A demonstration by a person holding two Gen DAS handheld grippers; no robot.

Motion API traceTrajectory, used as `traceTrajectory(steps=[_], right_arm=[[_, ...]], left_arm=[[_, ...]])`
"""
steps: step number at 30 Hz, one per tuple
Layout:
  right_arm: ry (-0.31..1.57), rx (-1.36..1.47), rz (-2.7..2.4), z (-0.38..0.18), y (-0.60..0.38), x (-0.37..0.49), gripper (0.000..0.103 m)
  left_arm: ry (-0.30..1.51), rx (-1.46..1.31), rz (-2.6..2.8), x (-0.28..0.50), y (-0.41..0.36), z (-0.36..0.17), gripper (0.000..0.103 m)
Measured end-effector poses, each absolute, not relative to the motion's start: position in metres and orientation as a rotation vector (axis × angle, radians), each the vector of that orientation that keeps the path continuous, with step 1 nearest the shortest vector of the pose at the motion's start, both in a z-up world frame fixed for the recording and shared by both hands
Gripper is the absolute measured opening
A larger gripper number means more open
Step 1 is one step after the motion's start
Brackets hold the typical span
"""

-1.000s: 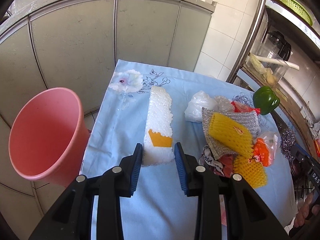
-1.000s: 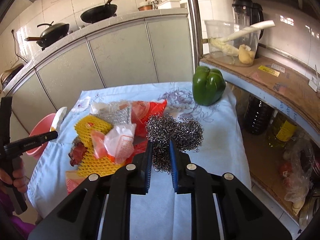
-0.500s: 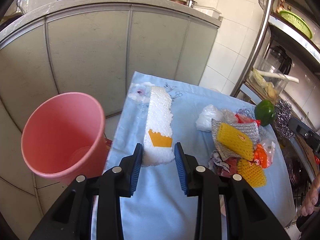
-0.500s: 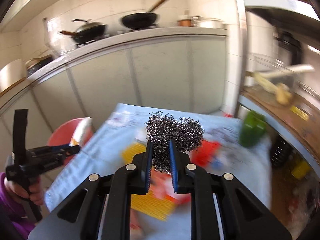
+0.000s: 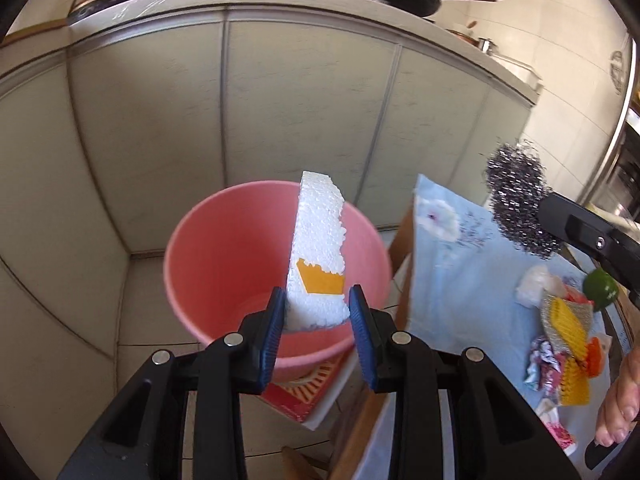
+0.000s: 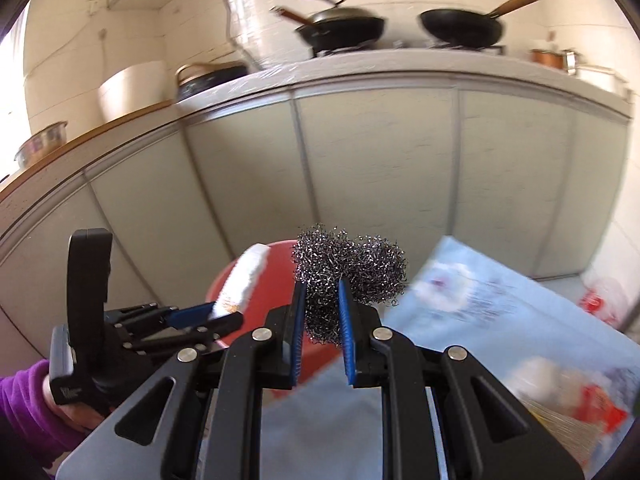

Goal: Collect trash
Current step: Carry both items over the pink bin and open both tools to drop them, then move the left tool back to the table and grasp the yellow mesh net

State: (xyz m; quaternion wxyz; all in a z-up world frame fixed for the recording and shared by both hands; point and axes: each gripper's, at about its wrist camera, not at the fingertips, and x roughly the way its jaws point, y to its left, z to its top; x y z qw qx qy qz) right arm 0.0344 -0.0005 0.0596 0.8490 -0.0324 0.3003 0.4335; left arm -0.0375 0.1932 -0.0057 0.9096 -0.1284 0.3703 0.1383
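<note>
Left gripper [image 5: 318, 312] clamped by its blue ribbed pads on the bottom end of a white, crumbly polystyrene foam slab with an orange patch [image 5: 320, 248], jaws about half spread to the slab's width. Slab held upright, tilted slightly, directly over the mouth of the round pink plastic bucket [image 5: 224, 256]. Bucket standing on the tiled floor, just beside the corner of the table draped in a light blue floral cloth [image 5: 460, 280], with a red printed cardboard box [image 5: 304, 388] against its base.

Right gripper [image 6: 322, 320] pinched nearly shut on a tangled grey steel-wool scouring ball [image 6: 348, 264], the ball bulging above and to the right of the narrow gap between the pads. Ball carried in the air above the near edge of the blue cloth, close to the bucket rim but, as far as the blurred right view allows, not yet over the opening.

Further out on the cloth: white crumpled plastic bag [image 5: 534, 288], yellow foam fruit netting on a silver mesh pad [image 5: 566, 320], more wrappers beside them, and a green bell pepper [image 5: 600, 288] behind. Purple sleeve [image 6: 24, 408] at the left gripper's handle. Pale cabinet doors [image 5: 304, 100] behind the bucket, black frying pans [image 6: 460, 28] on the counter above.
</note>
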Motion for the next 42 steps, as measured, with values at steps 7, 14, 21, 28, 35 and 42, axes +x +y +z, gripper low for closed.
traceTrajectory(steps=[7,14,21,28,35,42], right_arm=[[0.768,-0.05,1.001,0.027,0.061,0.061,0.017],[0.885,-0.015,0.999,-0.006,0.084,0.085,0.017],[0.965,0.02,0.99,-0.021,0.083,0.101,0.043],[0.928,0.012,0.99,-0.008,0.069,0.096,0.043],[0.843,-0.008,1.011,0.019,0.05,0.073,0.043],[0.77,-0.07,0.892,0.028,0.007,0.028,0.043]], left_arm=[[0.802,-0.288,0.342,-0.034,0.223,-0.024,0.033],[0.844,-0.305,0.359,-0.02,0.236,-0.04,0.033],[0.851,-0.344,0.342,-0.017,0.241,-0.043,0.04],[0.807,-0.342,0.323,-0.024,0.241,-0.035,0.04],[0.747,-0.332,0.29,-0.041,0.229,-0.014,0.04],[0.682,-0.321,0.195,-0.055,0.2,0.008,0.04]])
